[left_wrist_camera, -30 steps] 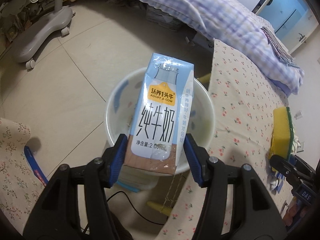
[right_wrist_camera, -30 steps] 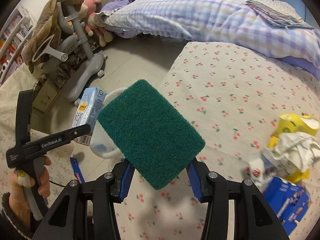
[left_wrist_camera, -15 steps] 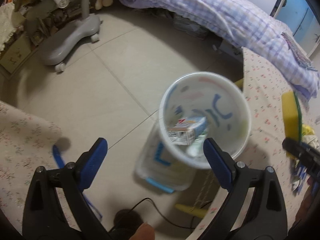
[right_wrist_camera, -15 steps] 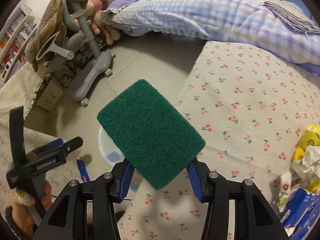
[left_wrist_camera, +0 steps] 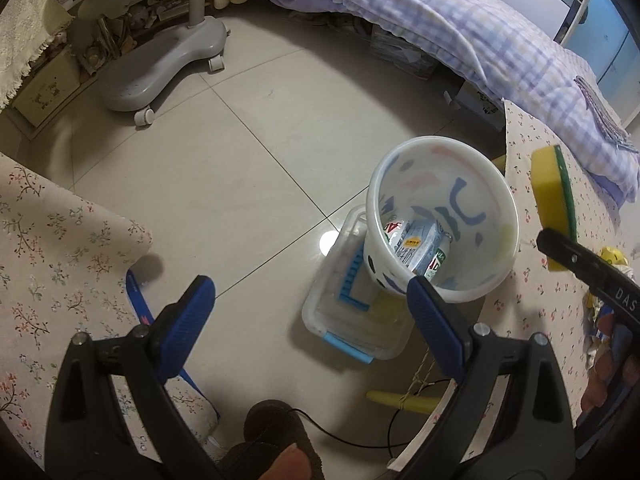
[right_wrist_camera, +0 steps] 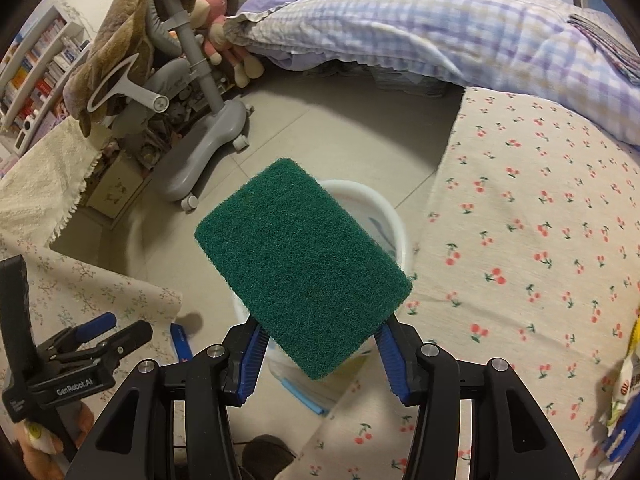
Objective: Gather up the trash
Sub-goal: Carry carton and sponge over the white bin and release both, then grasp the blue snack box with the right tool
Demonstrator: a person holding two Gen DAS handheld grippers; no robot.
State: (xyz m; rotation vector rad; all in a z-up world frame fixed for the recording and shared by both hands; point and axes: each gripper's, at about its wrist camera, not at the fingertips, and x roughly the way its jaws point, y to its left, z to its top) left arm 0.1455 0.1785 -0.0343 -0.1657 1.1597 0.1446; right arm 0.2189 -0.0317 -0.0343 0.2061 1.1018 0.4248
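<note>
Looked like a home bedroom: checked quilt (right_wrist_camera: pixel 440 28) draped over a bed, stuffed toys (right_wrist_camera: pixel 216 12), bookshelf (right_wrist_camera: pixel 36 68), tiled floor (left_wrist_camera: pixel 224 168).

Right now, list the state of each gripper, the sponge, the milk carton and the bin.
Left gripper: open, empty.
Right gripper: shut on the green-and-yellow scouring sponge.
Blue-and-white milk carton: lying inside the bin.
White patterned plastic bin: upright, on a clear plastic box.

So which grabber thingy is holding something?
The right gripper. Its fingers squeeze the green sponge. The left gripper is wide open with nothing between its fingers.
</note>
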